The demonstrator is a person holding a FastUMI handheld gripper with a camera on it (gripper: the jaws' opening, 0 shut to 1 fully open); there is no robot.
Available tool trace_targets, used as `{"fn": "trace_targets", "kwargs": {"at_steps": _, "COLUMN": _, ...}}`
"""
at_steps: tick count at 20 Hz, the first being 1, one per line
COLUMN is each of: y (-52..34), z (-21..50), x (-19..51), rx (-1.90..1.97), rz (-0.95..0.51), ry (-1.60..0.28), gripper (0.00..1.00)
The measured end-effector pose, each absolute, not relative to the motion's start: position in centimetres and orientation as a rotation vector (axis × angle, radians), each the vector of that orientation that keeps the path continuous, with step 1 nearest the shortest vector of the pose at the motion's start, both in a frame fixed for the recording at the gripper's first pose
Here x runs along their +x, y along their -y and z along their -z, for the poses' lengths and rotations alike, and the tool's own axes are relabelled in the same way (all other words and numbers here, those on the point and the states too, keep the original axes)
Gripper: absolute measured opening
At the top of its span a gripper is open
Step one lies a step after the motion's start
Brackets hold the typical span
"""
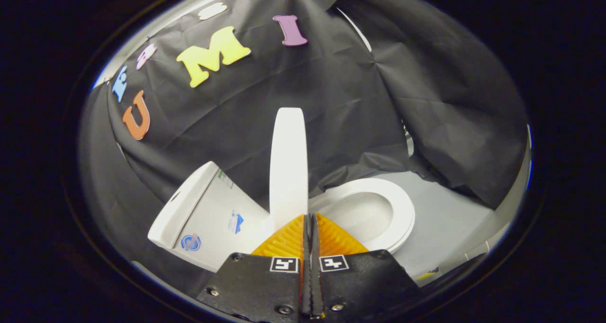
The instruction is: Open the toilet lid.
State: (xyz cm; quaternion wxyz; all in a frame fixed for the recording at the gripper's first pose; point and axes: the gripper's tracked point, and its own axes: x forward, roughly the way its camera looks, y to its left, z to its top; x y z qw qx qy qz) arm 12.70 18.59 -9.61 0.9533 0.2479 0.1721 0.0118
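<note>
Tongs: the gripper [310, 223] has its two orange ribbed fingers [284, 240] pressed together, nothing pinched between them.
Lid: the white toilet lid [288, 162] stands upright, seen edge-on, just ahead of the fingertips.
Seat: the toilet seat [383, 214] lies flat to the lid's right.
Tank: the tank [208, 219] sits left of the lid.

1 white ceramic toilet [222, 219] stands here, with 1 white oval plastic lid [289, 162] raised on edge, 1 white oval seat ring [378, 209] and 1 white rectangular tank [189, 204]. The tank front bears 3 small stickers. 1 tool [310, 219] is in view, with 2 orange ribbed fingers [286, 240] pressed together, and 2 black-and-white square markers [284, 264] on its black body.
</note>
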Motion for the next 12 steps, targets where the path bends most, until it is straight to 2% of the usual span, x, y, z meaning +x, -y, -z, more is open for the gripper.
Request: {"fn": "trace_targets", "kwargs": {"at_steps": 12, "y": -24.2, "z": 6.6, "x": 12.1, "rx": 0.367, "rz": -0.049, "ry": -0.301, "gripper": 0.05}}
